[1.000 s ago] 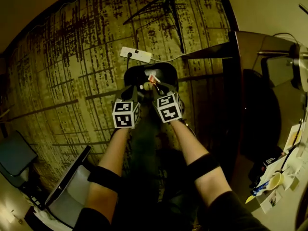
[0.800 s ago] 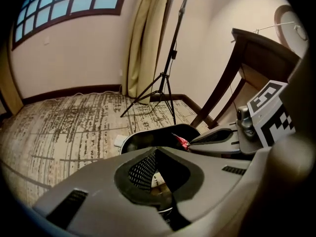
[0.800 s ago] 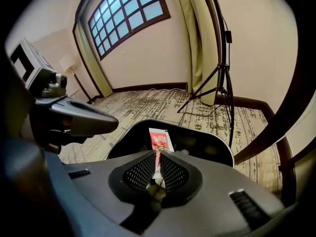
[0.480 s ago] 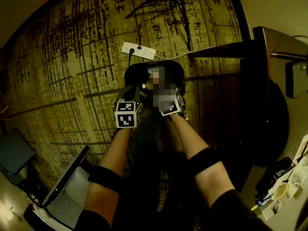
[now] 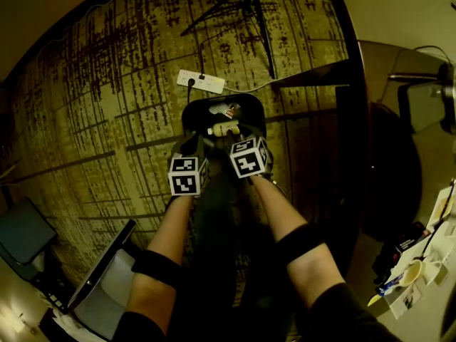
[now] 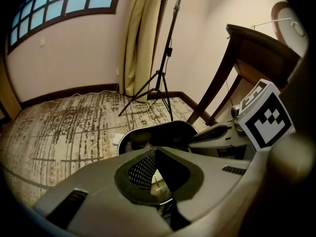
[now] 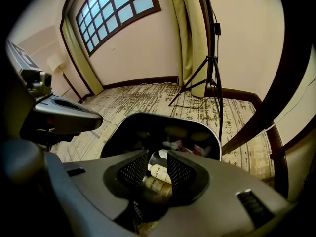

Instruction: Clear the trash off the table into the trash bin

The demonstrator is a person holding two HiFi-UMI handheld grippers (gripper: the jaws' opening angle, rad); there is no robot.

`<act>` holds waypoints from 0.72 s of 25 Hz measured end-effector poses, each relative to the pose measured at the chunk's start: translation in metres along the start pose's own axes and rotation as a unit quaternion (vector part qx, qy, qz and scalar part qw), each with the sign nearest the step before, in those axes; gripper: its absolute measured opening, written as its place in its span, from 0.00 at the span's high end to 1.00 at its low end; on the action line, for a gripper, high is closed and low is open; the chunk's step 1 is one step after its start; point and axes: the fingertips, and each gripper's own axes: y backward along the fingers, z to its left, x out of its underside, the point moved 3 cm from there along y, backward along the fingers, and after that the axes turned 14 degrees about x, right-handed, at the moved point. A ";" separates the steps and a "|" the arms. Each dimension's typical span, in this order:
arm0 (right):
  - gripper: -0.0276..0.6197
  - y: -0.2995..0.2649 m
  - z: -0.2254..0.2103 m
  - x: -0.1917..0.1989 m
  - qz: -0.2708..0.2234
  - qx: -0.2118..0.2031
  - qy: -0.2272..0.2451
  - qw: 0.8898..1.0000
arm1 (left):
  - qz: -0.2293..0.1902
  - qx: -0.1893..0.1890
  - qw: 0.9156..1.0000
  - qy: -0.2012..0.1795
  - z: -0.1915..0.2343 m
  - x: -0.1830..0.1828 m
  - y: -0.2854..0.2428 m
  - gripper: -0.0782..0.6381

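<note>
Left claw is found closed, apparently empty. Right claw is opening; a small bottle is seen between its jaws, the trash bin directly beneath.

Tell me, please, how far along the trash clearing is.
Done: wrappers already lie in the trash bin. In hand: the right tool is opening over it, a small bottle between its jaws. Remaining: possibly a cup at the head view's right edge.

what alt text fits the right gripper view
The right hand-held gripper, its jaws opening, hangs over a black trash bin, with small pale bottles showing between the jaws. Patterned carpet, a tripod, a curtain and a gridded window lie behind.
</note>
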 end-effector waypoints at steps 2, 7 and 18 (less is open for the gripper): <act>0.75 0.027 -0.001 -0.012 -0.006 0.000 -0.011 1.000 | -0.004 0.004 1.000 0.000 -0.014 -0.013 0.016 0.89; 0.89 0.121 -0.005 -0.054 -0.036 -0.001 -0.037 0.999 | -0.018 0.010 1.000 -0.014 -0.056 -0.060 0.076 0.89; 0.96 0.366 -0.015 -0.165 -0.142 0.013 -0.073 0.987 | -0.066 0.026 0.994 -0.080 -0.168 -0.197 0.254 0.89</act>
